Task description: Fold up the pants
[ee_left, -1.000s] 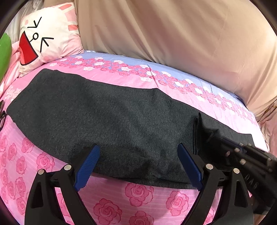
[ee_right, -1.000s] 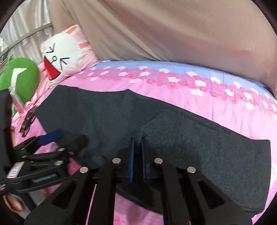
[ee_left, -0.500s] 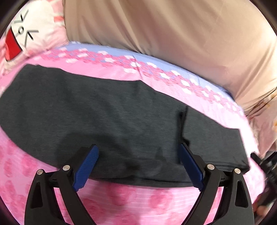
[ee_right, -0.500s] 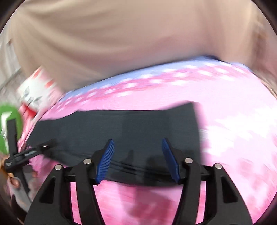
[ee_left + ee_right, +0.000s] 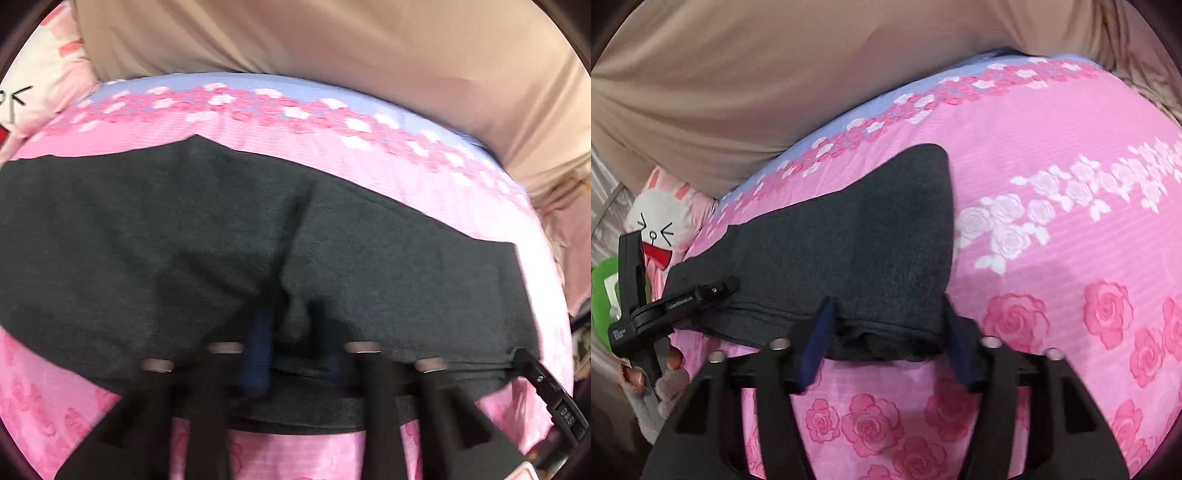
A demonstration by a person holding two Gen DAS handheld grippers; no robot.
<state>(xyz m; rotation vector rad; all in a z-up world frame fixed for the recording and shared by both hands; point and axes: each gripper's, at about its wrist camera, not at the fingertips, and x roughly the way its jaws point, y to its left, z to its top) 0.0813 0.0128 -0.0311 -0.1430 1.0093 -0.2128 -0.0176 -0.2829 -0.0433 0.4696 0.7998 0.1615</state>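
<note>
Dark grey pants (image 5: 147,240) lie lengthwise across the pink rose bedsheet (image 5: 92,406), with one end folded over onto the middle. My left gripper (image 5: 291,350) is blurred and shut on a small bunch of the pants' near edge, right at the fold line. In the right wrist view the left gripper (image 5: 713,291) rests its tip on that near edge. My right gripper (image 5: 890,343) straddles the near corner of the pants (image 5: 868,229) at the folded end. Its jaws are closing with the fabric edge between the blue pads (image 5: 818,339).
A white cartoon-face pillow (image 5: 661,229) and a green plush (image 5: 602,295) sit at the bed's left end. Beige fabric (image 5: 332,55) hangs behind the bed. A person's hand (image 5: 668,369) holds the left gripper. Bare sheet (image 5: 1071,258) lies right of the pants.
The left gripper slid right along the near edge and shut on the fabric at the fold. The right gripper let go, swung to the pants' right end, and its jaws opened then narrowed.
</note>
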